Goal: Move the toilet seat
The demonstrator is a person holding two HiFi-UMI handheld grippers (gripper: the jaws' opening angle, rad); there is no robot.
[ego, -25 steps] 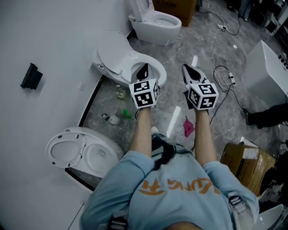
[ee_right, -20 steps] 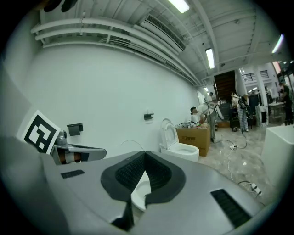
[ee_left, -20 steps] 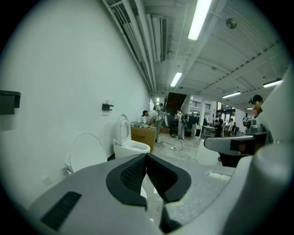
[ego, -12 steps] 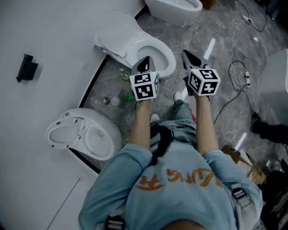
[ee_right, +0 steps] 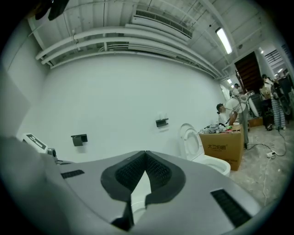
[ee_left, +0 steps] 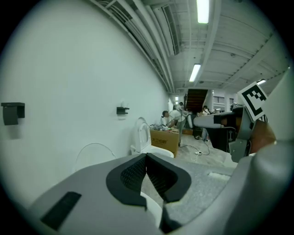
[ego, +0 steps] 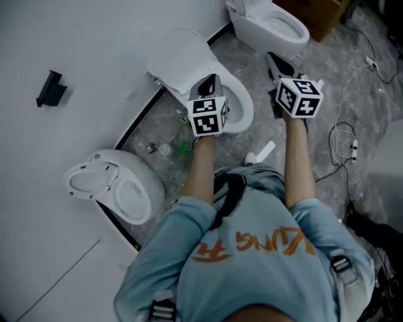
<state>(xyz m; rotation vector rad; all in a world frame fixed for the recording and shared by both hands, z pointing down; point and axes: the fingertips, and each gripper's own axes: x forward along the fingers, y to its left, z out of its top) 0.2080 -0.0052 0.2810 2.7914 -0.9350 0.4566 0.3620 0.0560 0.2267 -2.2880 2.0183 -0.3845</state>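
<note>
Two claws held out ahead: left claw (ego: pixel 210 80), right claw (ego: pixel 272 60), each pressed together, nothing pinched. Toilet seat (ego: pixel 243 107) near left claw, apparently lowered, lid (ego: pixel 182 56) raised behind against wall (ego: pixel 75 38); untouched. Judged: task not begun; reach, grip and move all outstanding. Further toilet (ego: pixel 271 25) beyond.

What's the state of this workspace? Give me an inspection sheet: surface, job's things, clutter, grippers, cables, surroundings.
Surface: grey marbled floor.
Job's things: middle white ceramic toilet, its white cover raised towards the wall, untouched.
Clutter: small bottles and litter between toilets; brown cardboard box.
Grippers: left gripper and right gripper, jaws together, both empty.
Cables: black cable looped on the floor, by a white power strip.
Surroundings: white wall with a black bracket; near toilet; far toilet.
</note>
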